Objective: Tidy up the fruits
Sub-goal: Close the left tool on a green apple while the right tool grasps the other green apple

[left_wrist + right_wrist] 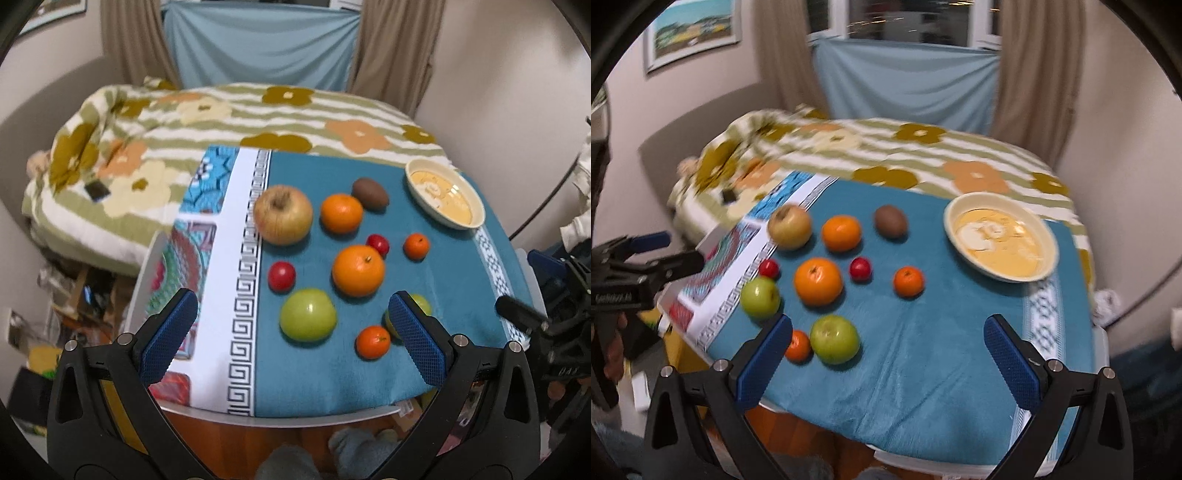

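My left gripper (291, 332) and right gripper (886, 354) hang spread wide, mesh-textured blue pads empty. Beyond them, smooth round fruits (358, 270) lie scattered on plush teal cloth (923, 350); farthest right, a glossy cream bowl (1000, 242).

White lettering on the left gripper (650, 254) body, too blurred to read. Small embossed marks on the right gripper (517, 314), also illegible. No other text.

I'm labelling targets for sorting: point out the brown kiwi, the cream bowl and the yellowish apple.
Brown oval kiwi (891, 220), right wrist view, centre of its skin.
Cream shallow bowl (1050, 236), right wrist view, right rim.
Yellowish round apple (283, 215), left wrist view, middle of its front.
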### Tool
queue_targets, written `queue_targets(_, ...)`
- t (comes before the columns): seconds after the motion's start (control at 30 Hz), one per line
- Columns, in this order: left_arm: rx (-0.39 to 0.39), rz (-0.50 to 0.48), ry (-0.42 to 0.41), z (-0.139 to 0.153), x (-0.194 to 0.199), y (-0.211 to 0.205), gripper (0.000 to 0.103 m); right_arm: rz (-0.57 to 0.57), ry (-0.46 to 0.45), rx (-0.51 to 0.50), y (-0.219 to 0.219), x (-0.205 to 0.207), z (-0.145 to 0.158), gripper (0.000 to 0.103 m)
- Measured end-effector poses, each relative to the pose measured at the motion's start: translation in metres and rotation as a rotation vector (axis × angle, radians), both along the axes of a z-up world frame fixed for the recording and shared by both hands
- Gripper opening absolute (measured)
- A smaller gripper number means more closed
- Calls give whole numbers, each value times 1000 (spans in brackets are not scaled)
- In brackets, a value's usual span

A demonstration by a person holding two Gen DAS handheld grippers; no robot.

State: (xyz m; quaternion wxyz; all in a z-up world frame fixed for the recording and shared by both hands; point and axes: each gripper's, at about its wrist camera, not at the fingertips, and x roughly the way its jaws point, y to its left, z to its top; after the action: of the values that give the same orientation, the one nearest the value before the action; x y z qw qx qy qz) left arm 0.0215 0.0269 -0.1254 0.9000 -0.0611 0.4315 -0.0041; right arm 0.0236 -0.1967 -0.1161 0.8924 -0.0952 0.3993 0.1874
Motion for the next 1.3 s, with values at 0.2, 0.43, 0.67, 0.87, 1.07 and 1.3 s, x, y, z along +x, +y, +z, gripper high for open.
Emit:
queue_targets(0.2,-16,64,47,-34,10,-11,103,199,40,-13,7,15,-35,103)
queue_targets(0.43,-31,136,86,-63,23,-19,103,392,90,-23,20,25,-67,97)
queue_targets(0.67,-42,187,129,-89,35,-22,81,559,144,-43,31,29,-91,79)
queue_targets(0.87,-58,208,168,-101,34,-21,65,620,186,-34,36,33,-100,68)
queue_targets(1.07,-51,208,176,-104,32,-25,61,627,185,-58,38,35,-100,67)
queue_targets(1.3,-27,205,178,-102,26,-29,61,654,178,-85,43,40,-102,58)
